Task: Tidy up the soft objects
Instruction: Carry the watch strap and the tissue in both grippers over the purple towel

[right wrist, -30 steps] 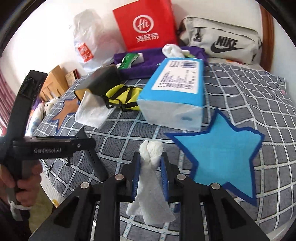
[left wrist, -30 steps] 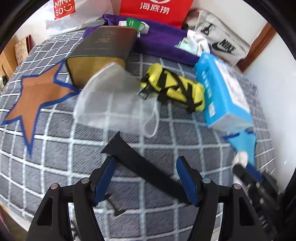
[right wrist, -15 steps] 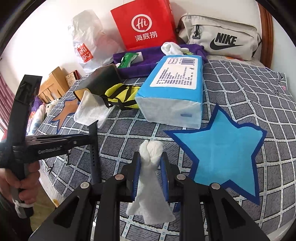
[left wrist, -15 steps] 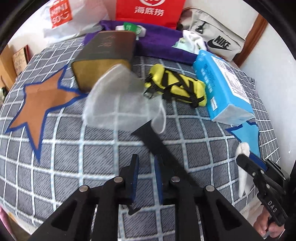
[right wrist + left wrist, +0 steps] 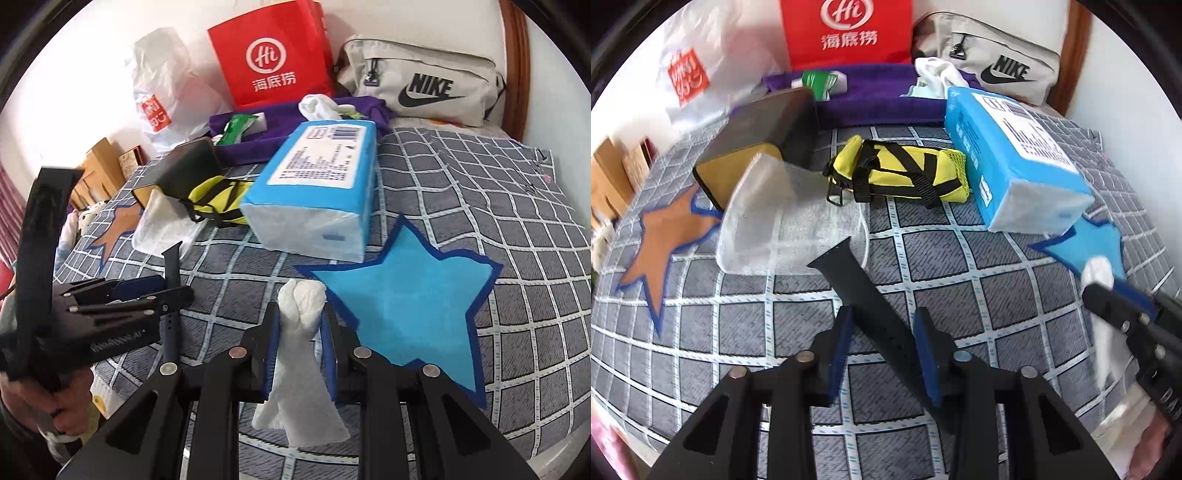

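Note:
My left gripper (image 5: 884, 323) is open, its blue pads on either side of a black watch strap (image 5: 864, 295) that lies on the grey checked bed cover. The strap runs between the pads, apart from both. My right gripper (image 5: 300, 317) is shut on a white tissue (image 5: 301, 306), which hangs down below the fingers; it also shows at the right of the left wrist view (image 5: 1099, 271). A blue star patch (image 5: 402, 295) lies just right of the right gripper. A white face mask (image 5: 775, 218) lies beyond the strap.
A blue tissue pack (image 5: 1008, 158), a yellow pouch (image 5: 905, 170) and a dark box (image 5: 761, 129) lie mid-bed. An orange star patch (image 5: 661, 236) lies at the left. A purple cloth (image 5: 871, 96), red bag (image 5: 849, 29), white plastic bag (image 5: 690, 74) and grey Nike bag (image 5: 993, 62) line the back wall.
My left gripper was open, shut half a second ago and lifted the strap's end, and is now open again around the strap. The right gripper still holds the tissue, nearly still.

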`<state>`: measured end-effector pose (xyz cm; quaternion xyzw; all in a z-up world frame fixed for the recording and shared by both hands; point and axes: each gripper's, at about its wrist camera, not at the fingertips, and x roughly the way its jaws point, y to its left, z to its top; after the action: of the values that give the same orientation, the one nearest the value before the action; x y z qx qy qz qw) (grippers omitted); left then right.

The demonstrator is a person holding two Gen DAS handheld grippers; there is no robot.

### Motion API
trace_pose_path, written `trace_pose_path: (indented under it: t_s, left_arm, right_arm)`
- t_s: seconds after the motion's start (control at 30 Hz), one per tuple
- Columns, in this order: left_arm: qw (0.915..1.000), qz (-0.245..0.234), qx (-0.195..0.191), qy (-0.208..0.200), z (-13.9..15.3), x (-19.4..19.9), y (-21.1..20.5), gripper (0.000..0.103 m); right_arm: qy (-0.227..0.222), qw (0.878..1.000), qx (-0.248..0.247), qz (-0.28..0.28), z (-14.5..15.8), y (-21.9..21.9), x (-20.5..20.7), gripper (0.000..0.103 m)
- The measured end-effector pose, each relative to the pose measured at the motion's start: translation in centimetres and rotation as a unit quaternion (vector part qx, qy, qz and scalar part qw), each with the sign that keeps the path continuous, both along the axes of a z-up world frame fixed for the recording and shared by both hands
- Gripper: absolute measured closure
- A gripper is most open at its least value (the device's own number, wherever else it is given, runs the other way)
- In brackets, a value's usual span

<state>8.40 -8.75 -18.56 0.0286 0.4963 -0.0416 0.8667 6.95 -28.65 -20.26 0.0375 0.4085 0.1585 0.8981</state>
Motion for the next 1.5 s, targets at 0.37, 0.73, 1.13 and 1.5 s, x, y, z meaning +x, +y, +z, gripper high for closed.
trace_pose_path:
  t_s: [0.37,0.73,1.13,1.5]
  left_arm:
    - [0.9982,-0.001,-0.053,0.029,0.2,-0.9,3.7,0.074]
    - [0.9988,-0.013,-0.046,0.015,0.2,-0.6,3.5,0.084]
    - [0.9952,0.012,-0.097,0.011,3.1,-0.8,6.8,0.084]
    - [0.9939,0.013,-0.105,-0.029,7.4,-0.1,8.0,0.084]
  right_arm:
    - [0.005,1.0,0.008,0.013,-0.6,0.4,0.4,0.081]
    - [0.01,1.0,0.003,0.022,-1.8,1.5,0.2,0.082]
    - [-0.018,1.0,-0.004,0.022,1.9,1.1,-0.5,0.082]
    - [-0.041,0.998,-0.001,0.041,5.3,2.3,0.2,0.082]
